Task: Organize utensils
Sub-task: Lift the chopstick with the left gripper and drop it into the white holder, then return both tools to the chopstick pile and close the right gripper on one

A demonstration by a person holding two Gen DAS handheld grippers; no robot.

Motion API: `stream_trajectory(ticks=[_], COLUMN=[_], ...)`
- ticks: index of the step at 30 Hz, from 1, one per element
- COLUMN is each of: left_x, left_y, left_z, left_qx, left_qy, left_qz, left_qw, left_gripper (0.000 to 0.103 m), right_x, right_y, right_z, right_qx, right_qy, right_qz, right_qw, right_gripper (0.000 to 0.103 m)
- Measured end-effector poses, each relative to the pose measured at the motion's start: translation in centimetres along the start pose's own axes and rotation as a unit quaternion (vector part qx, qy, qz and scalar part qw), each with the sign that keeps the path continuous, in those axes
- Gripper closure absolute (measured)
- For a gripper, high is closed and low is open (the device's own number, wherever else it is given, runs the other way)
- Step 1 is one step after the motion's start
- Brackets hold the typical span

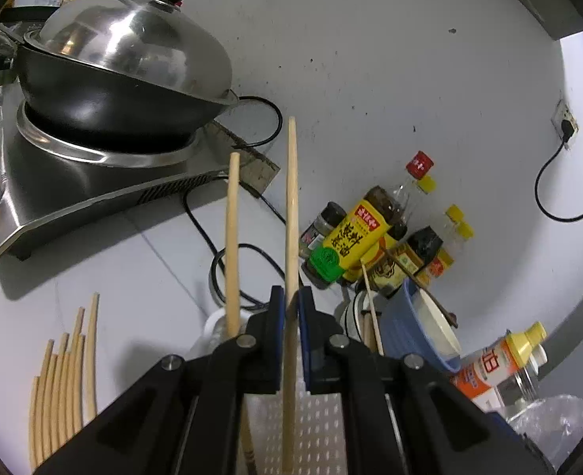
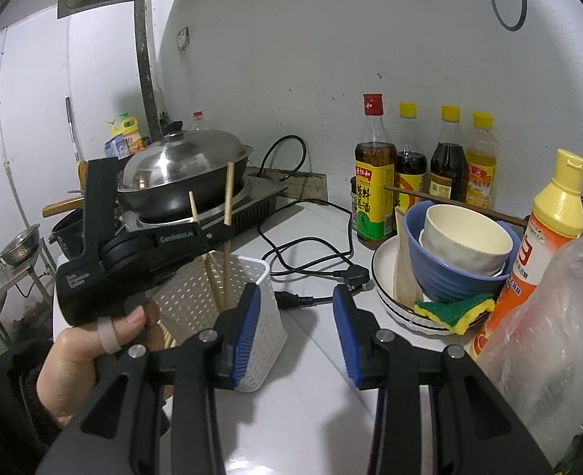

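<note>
My left gripper (image 1: 290, 304) is shut on a wooden chopstick (image 1: 291, 206) that stands upright, its lower end down in the white perforated holder (image 1: 319, 427). A second chopstick (image 1: 232, 237) leans in the same holder. Several loose chopsticks (image 1: 65, 372) lie on the counter to the left. In the right wrist view a hand (image 2: 93, 340) carries the left gripper (image 2: 222, 233) over the holder (image 2: 196, 289), with the held chopstick (image 2: 229, 194) running through it. My right gripper (image 2: 297, 328) is open with nothing between its pads; its left finger (image 2: 247, 328) sits against the holder's right corner.
A lidded wok (image 1: 125, 59) sits on a steel stove at the back left. Black power cables (image 2: 311, 261) trail across the counter behind the holder. Sauce bottles (image 2: 374, 174), stacked bowls (image 2: 449, 261) on a plate, a sponge (image 2: 453, 308) and an orange bottle (image 2: 544, 245) crowd the right.
</note>
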State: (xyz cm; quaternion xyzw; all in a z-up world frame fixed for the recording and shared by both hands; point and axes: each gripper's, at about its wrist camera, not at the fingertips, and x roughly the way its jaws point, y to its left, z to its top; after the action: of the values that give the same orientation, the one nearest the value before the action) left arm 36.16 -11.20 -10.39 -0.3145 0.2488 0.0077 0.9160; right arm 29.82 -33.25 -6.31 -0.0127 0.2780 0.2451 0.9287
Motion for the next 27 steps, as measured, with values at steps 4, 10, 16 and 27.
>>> stream_trajectory(ticks=[4, 10, 16, 27], left_x=[-1.2, -5.0, -8.7, -13.6], left_y=[0.0, -1.0, -0.8, 3.8], left_z=[0.0, 0.1, 0.6, 0.4], left_qx=[0.016, 0.062, 0.100, 0.136], left_qy=[0.016, -0.004, -0.018, -0.009], left_qz=[-0.005, -0.042, -0.057, -0.055], left_qw=[0.9997, 0.9972, 0.9932, 0.9891], left_gripper=[0.064, 0.049, 0.042, 0.040], right_x=[-0.1, 0.0, -0.9, -1.9], right_y=[0.2, 0.9, 2.6, 7.6], right_z=[-0.1, -0.3, -0.2, -0.7], right_qx=[0.001, 0.001, -0.003, -0.020], right_qy=[0.001, 0.010, 0.007, 0.008], right_qz=[-0.003, -0.024, -0.033, -0.035], right_qw=[1.000, 1.000, 0.999, 0.999], right_gripper=[0.067, 0.067, 0.061, 0.058])
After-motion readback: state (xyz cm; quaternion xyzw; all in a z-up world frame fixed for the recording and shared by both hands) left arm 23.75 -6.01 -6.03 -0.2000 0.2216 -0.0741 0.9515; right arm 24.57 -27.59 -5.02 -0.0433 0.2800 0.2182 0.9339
